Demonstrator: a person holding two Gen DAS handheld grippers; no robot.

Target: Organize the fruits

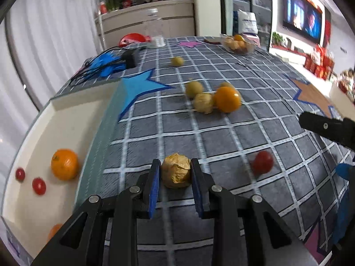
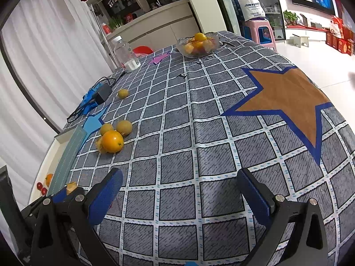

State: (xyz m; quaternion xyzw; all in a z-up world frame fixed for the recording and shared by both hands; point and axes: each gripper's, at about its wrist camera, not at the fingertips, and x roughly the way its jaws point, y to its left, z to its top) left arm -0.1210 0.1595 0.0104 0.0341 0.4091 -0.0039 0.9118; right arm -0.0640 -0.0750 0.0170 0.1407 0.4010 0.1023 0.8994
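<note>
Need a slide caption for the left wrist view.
Left gripper clamps a husked physalis beside the white tray holding a mandarin and cherry tomatoes.

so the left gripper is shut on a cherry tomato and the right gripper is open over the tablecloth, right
Not quite. The left gripper is shut on a papery husked fruit, not a cherry tomato; the left wrist view shows the tan husk between its blue pads. A cherry tomato lies loose on the tablecloth to its right. The rest holds: the right gripper is open over the tablecloth.
</note>
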